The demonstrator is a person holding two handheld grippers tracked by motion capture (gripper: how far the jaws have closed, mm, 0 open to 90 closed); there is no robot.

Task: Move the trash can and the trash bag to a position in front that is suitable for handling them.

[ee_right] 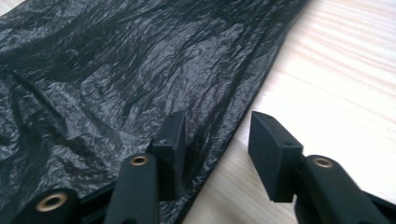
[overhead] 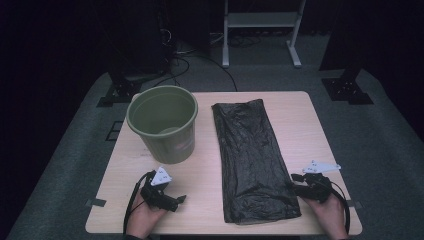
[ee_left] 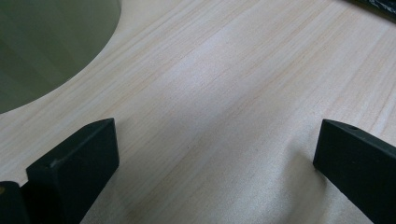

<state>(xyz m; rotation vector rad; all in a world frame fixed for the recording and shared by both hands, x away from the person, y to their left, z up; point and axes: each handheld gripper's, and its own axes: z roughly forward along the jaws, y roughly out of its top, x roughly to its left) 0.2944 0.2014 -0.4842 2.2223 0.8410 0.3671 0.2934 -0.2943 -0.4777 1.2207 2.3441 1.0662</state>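
The work in hand looks to be taking hold of the black bin bag point(overhead: 252, 160), which lies flat and lengthwise down the middle-right of the wooden table point(overhead: 300, 107), its near end close to the near edge; the green bucket point(overhead: 164, 122) stands upright to its left, toward the far-left part of the tabletop, apart from the bag. The right gripper point(ee_right: 217, 140) sits at the bag's near right edge with its jaws partly apart; in the right gripper view one jaw rests over the crinkled plastic and the other over bare wood, so the edge runs between them, yet the pads do not press on it. To do this step well, I judge the lower jaw should slide under the rim of the film rather than pinch down on top of it; thin plastic lying flat tends to slip away or bunch; a low, shallow approach along the table would help, closing only once a fold sits between the pads. The left gripper point(overhead: 167, 197) rests near the table's near-left, jaws wide apart over bare wood just near of the bucket, holding nothing; it could pin or take the bag's near left corner so that the sheet doesn't drag.
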